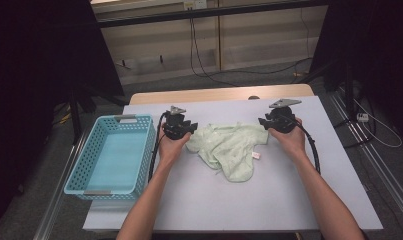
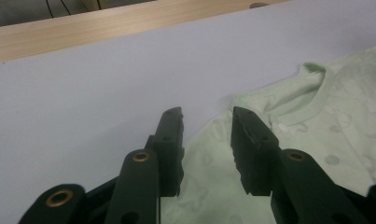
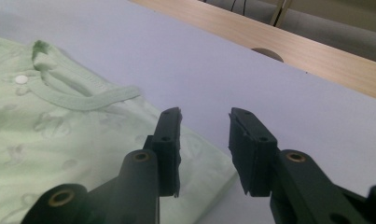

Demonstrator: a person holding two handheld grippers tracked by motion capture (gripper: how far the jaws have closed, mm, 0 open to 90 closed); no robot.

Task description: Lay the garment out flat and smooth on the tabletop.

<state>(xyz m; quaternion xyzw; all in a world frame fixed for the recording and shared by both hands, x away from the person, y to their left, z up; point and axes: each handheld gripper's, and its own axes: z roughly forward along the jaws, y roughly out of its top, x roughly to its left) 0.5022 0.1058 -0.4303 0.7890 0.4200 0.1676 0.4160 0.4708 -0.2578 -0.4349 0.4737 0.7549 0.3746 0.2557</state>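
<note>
pale green crumpled cotton garment (image 2: 316, 140): cut off by right and bottom edges in left gripper view | its small white tag (image 1: 256, 156): print too small to read | bench (image 1: 299, 200) near edge: cropped in high view

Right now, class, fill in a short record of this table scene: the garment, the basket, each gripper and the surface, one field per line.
garment: pale green garment, crumpled, on the table's middle
basket: blue basket, at the table's left edge, nothing in it
left gripper: left gripper at the garment's left edge, jaws apart over the fabric
right gripper: right gripper at the garment's right edge, jaws apart
surface: table under a pale cover
</note>
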